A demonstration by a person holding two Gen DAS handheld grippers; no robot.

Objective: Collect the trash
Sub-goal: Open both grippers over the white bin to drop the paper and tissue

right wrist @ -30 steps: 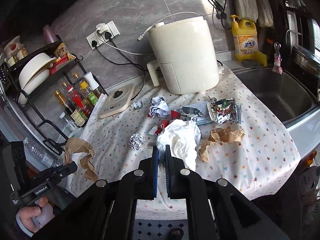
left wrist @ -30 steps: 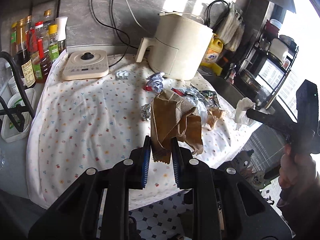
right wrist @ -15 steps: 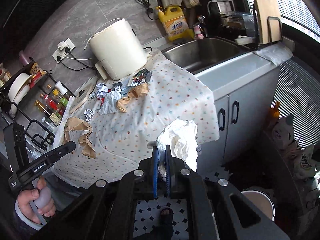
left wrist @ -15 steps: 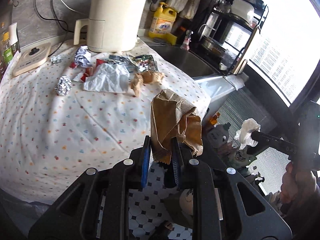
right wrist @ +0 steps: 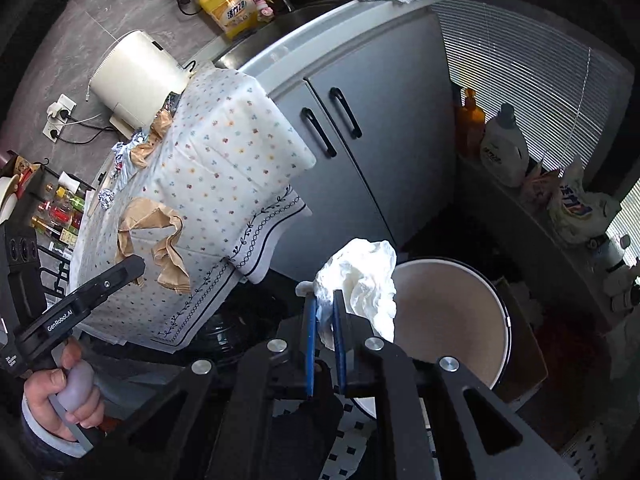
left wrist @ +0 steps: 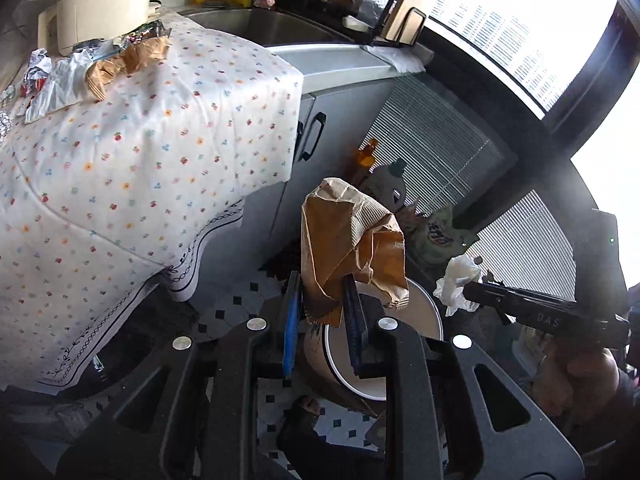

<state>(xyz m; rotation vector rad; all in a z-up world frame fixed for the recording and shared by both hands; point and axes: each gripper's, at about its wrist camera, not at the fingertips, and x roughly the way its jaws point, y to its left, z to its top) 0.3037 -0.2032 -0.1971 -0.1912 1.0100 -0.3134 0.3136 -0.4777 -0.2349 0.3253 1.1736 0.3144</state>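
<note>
Both loads hang over the bin (right wrist: 448, 316), lower right of the right view: the carry looks done, with dropping next. The left gripper (left wrist: 320, 300) pinches a brown bag (left wrist: 348, 240); the right gripper (right wrist: 324, 312) grips a white tissue (right wrist: 360, 276). Each needs to open above the rim. More trash (left wrist: 100, 60) waits upper left, on the cloth (left wrist: 140, 140).

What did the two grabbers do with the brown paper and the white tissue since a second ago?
Both swung away from the table and down toward the floor. The left gripper now holds the brown paper bag over the white bin, and the right gripper holds the white tissue beside the bin's rim. Nothing was let go: both stayed clamped. The other trash stayed on the tablecloth.
</note>
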